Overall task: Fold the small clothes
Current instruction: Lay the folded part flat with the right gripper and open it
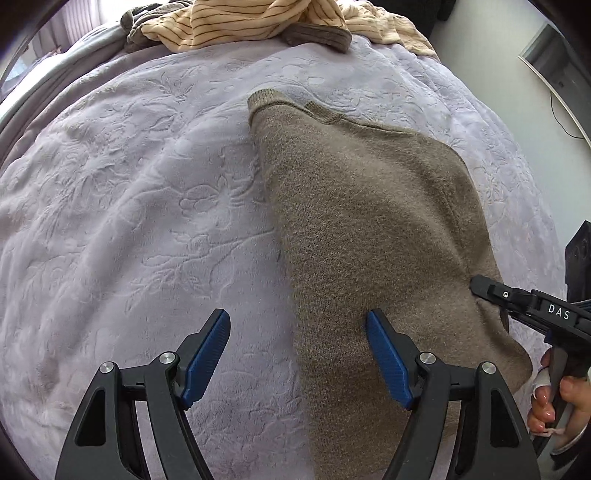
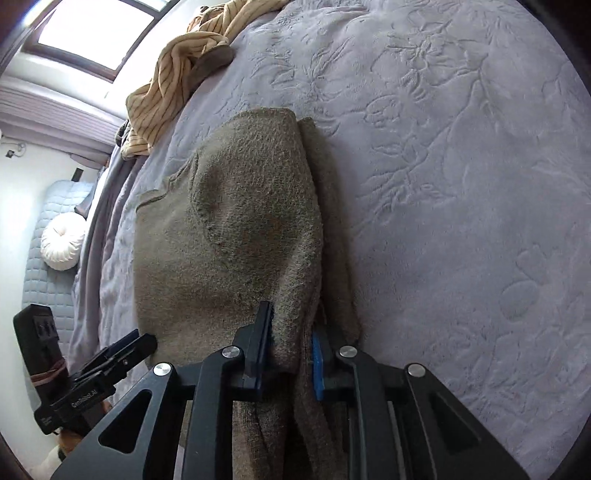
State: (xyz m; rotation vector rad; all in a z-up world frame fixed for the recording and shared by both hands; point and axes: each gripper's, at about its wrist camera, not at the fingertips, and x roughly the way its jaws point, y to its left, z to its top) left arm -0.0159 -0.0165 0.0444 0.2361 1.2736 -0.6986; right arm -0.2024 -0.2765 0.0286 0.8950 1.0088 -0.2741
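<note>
A taupe knit sweater (image 1: 369, 221) lies partly folded on the lilac embossed bedspread (image 1: 129, 184); it also shows in the right wrist view (image 2: 240, 229). My left gripper (image 1: 297, 328) is open and empty, its jaws wide apart, hovering over the sweater's near left edge. My right gripper (image 2: 291, 332) is shut on a folded layer of the sweater's edge, with fabric bunched between the blue pads. In the left wrist view the right gripper (image 1: 476, 286) touches the sweater's right side.
A pile of cream striped and brown clothes (image 1: 258, 22) lies at the bed's far edge, also in the right wrist view (image 2: 173, 74). A white round cushion (image 2: 61, 240), a dark speaker (image 2: 40, 343) and a window (image 2: 99, 29) are beside the bed.
</note>
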